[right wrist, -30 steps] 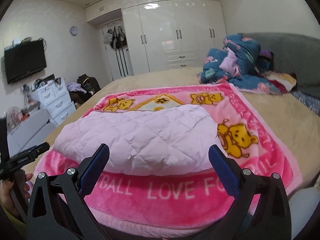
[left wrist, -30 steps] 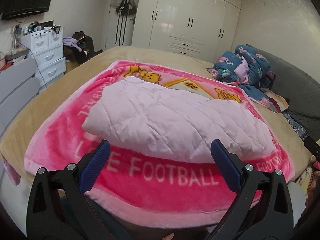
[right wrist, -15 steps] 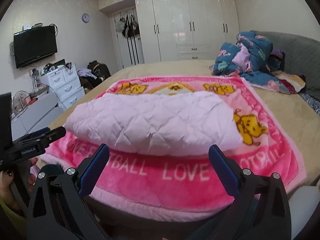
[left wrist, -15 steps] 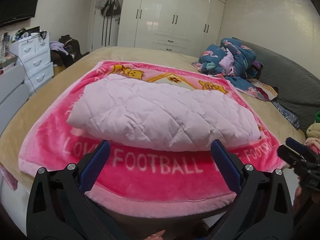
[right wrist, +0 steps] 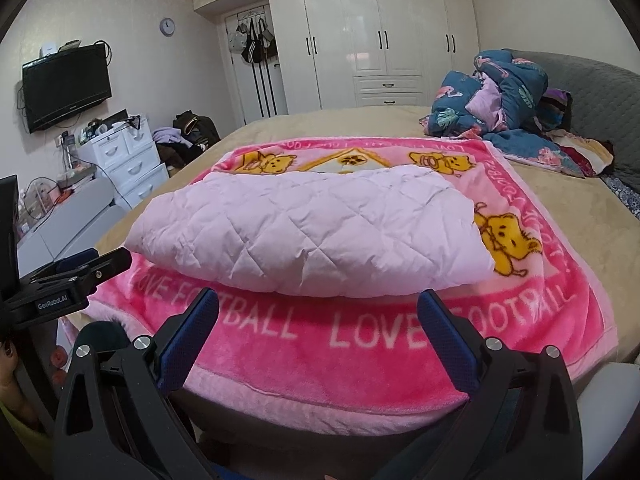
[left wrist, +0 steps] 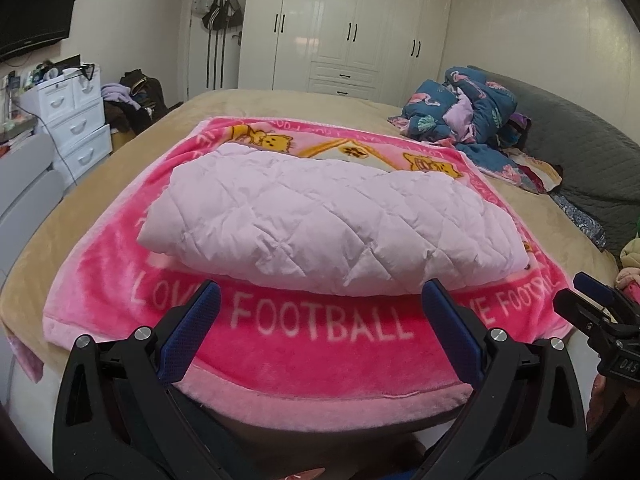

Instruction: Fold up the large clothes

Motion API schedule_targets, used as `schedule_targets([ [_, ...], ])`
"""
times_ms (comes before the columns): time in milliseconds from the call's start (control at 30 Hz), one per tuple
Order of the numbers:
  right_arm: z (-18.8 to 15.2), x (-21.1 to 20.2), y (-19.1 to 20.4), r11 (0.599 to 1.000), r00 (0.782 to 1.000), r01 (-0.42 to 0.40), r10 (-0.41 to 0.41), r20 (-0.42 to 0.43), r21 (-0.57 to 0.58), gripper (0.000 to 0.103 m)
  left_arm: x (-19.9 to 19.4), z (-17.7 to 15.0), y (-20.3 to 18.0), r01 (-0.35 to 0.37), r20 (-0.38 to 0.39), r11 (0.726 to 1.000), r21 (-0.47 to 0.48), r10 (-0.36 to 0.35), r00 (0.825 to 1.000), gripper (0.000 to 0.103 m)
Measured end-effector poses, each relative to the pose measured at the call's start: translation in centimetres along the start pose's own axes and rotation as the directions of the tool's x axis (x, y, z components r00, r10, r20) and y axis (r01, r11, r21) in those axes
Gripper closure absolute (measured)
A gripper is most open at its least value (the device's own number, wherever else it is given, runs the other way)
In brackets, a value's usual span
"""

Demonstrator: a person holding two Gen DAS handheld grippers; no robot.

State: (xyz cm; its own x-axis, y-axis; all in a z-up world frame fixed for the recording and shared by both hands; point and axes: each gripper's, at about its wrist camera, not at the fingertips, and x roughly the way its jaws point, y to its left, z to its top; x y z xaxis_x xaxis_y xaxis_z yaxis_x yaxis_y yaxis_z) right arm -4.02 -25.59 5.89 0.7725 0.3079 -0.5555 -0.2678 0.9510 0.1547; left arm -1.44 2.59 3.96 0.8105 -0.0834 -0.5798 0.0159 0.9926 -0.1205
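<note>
Both views are pulling back from earlier. Your left gripper and right gripper are gaping wide, empty. Folded pink quilted garment is lying at 12 o'clock on the blanket.

One folded pale-pink quilted garment lies on one pink blanket — beyond it one heap of bedding, one television, one wall clock — and two grippers.

Folded quilted garment hides blanket's centre.
</note>
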Motion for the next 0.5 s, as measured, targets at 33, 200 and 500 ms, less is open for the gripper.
schedule_targets([
  [33,-0.01,-0.04,-0.03,1.000,1.000,0.000,0.000,0.001,0.000,0.004,0.01,0.00,0.02,0.001,-0.001,1.000,0.001,-0.001,1.000,0.009],
  [200,0.03,-0.27,-0.12,1.000,1.000,-0.005,0.005,0.004,0.000,0.004,0.02,0.03,0.02,-0.001,-0.003,1.000,0.002,0.001,1.000,0.009],
  [500,0.07,-0.48,-0.07,1.000,1.000,-0.004,0.004,0.004,0.000,0.004,-0.05,0.02,0.12,-0.010,-0.003,1.000,0.001,0.010,1.000,0.009],
])
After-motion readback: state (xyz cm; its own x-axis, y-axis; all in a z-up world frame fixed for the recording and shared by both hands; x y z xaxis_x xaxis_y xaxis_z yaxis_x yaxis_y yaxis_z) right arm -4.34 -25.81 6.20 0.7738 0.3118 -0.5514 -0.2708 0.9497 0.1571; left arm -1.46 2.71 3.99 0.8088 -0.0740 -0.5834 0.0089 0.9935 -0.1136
